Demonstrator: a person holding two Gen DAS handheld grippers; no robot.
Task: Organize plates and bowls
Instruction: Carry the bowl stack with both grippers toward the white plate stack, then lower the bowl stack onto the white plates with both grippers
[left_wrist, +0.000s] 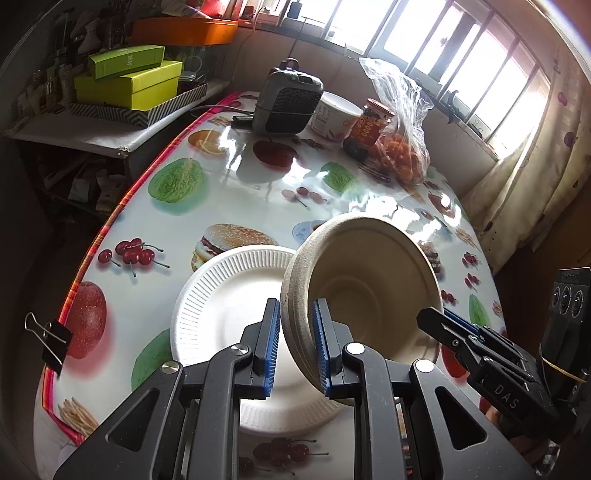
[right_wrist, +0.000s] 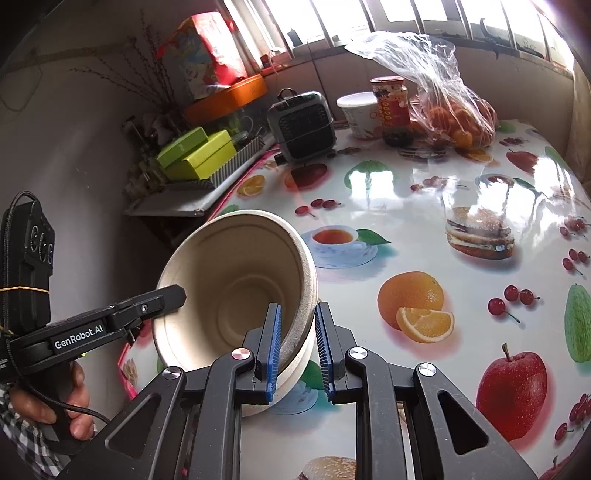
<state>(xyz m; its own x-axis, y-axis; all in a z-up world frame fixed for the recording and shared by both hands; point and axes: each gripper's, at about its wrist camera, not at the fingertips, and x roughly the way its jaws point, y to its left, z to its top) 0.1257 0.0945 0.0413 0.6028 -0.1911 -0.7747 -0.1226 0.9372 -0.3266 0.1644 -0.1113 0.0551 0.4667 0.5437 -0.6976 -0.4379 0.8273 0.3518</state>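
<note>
Behind the bowls (left_wrist: 362, 280), heater (left_wrist: 286, 99), jar (left_wrist: 369, 127) and fruit bag (left_wrist: 400, 144) stand.

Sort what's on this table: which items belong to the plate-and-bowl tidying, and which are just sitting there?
Job items:
stack of beige bowls, pinched at opposite rims by left gripper and right gripper
white plate, beneath the stack

Lying about:
small heater
white tub
red-labelled jar
bag of oranges
green boxes
binder clip

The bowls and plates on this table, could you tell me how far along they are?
Done: white plates sit stacked on the table. In hand: the left hand-held gripper and right hand-held gripper each clamp the tilted bowl stack's rim. Left: setting it down.
</note>
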